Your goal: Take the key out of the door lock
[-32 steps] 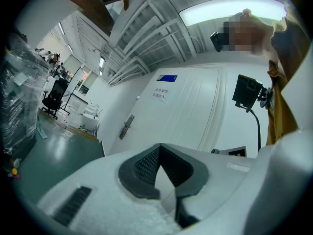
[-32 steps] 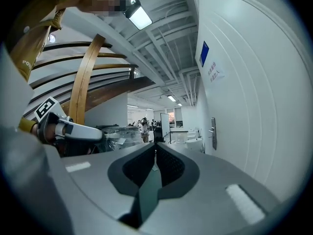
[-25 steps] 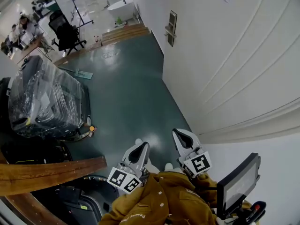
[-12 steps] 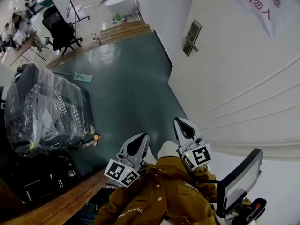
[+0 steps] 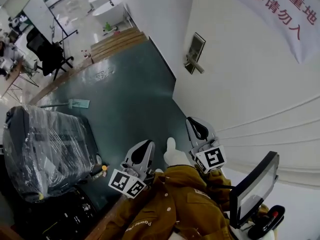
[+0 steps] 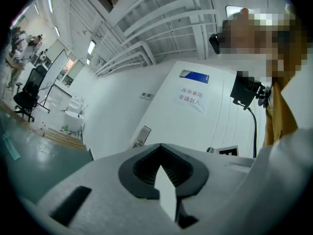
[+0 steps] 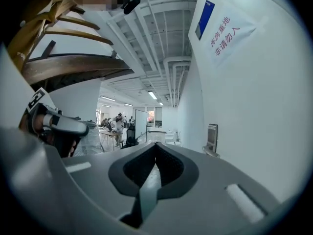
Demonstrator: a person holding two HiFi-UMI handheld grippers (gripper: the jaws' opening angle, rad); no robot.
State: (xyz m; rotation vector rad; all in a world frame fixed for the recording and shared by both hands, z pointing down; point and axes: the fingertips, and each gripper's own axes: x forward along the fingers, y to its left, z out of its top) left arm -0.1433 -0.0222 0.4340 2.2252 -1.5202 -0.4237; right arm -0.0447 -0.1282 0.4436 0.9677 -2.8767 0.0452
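Right gripper (image 5: 196, 127): jaws closed, empty; door lock (image 5: 194, 53) sited well apart, upper centre of frame; key not discerned. Left gripper (image 5: 141, 153): closed, empty, farther off

free: green floor (image 5: 135, 99) toward door lock (image 5: 194, 52) | obstacle: wrapped machine (image 5: 45, 144) at left | white door (image 5: 250, 94) at right

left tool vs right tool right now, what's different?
Position: the right tool is beside the white door; the left tool is over the green floor, on the side of the plastic-wrapped case.
Reach: the right tool sits slightly further forward than the left tool.
Shared: both tools are shut, empty, and well short of the lock plate.
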